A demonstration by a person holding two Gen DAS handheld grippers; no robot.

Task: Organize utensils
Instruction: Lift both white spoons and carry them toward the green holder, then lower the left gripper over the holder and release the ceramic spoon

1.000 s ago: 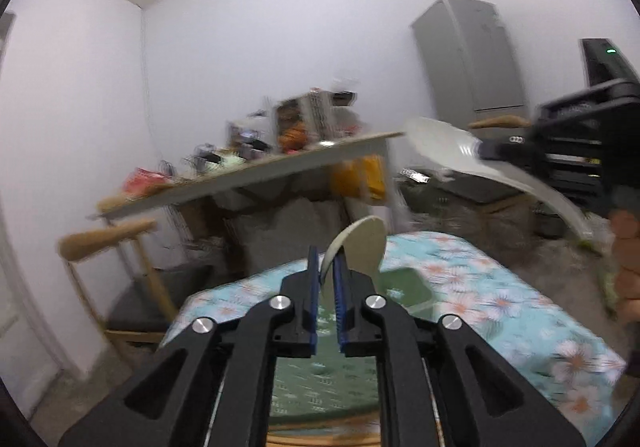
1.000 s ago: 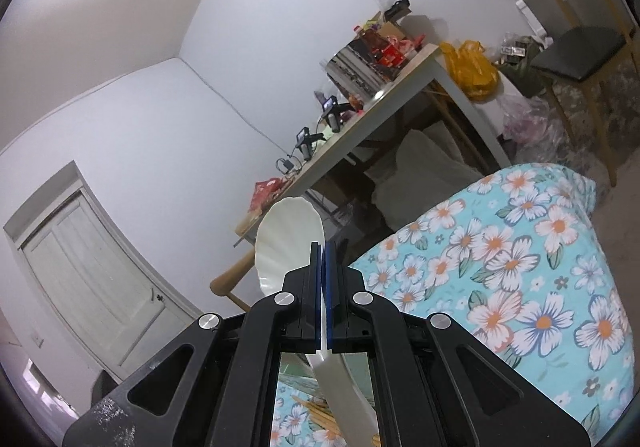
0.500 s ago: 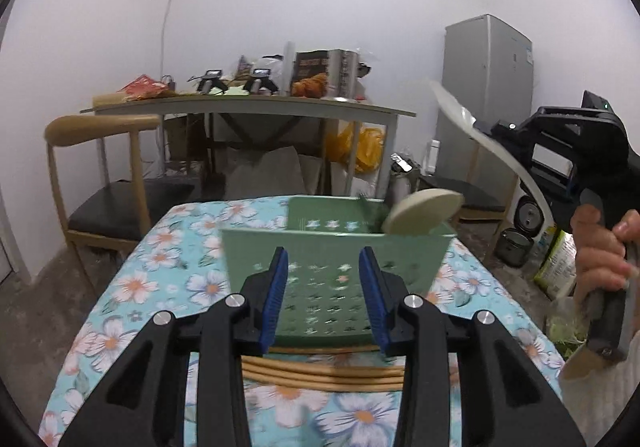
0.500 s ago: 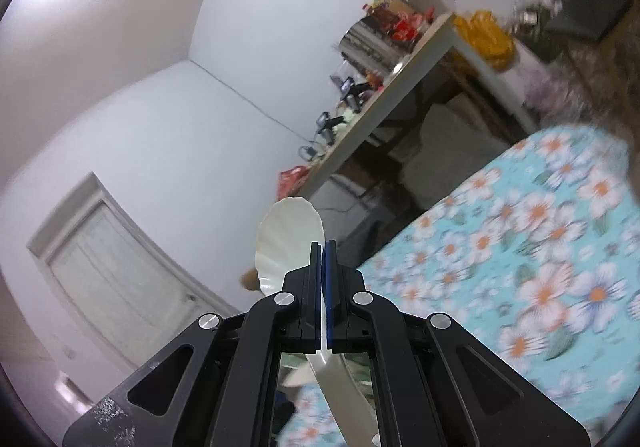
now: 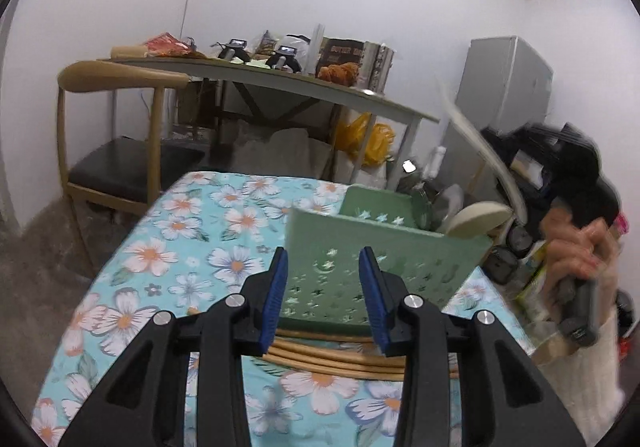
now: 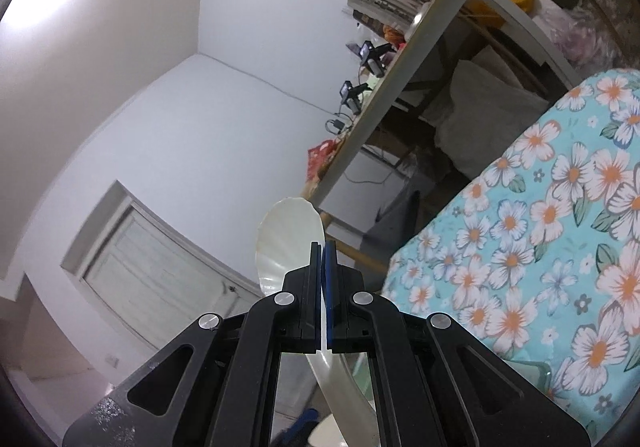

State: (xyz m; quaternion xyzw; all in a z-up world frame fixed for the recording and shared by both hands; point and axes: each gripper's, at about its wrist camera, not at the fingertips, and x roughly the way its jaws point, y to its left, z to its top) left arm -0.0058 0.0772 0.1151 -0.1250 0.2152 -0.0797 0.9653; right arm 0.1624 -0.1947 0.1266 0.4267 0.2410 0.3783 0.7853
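A white scalloped plastic spoon [image 6: 289, 243] is pinched by its handle in the right gripper [image 6: 323, 259], aloft beside the table's edge (light, stiff, likely slippery); the left gripper [image 5: 323, 267] is spread, empty, before the green perforated plastic caddy [image 5: 384, 259].

Partly readable lettering on one box

Pale capital letters are seen on the dark brown box [image 5: 343, 57] standing on the long grey table [image 5: 280, 81]; they are too blurred to be read with certainty. No other text is legible.
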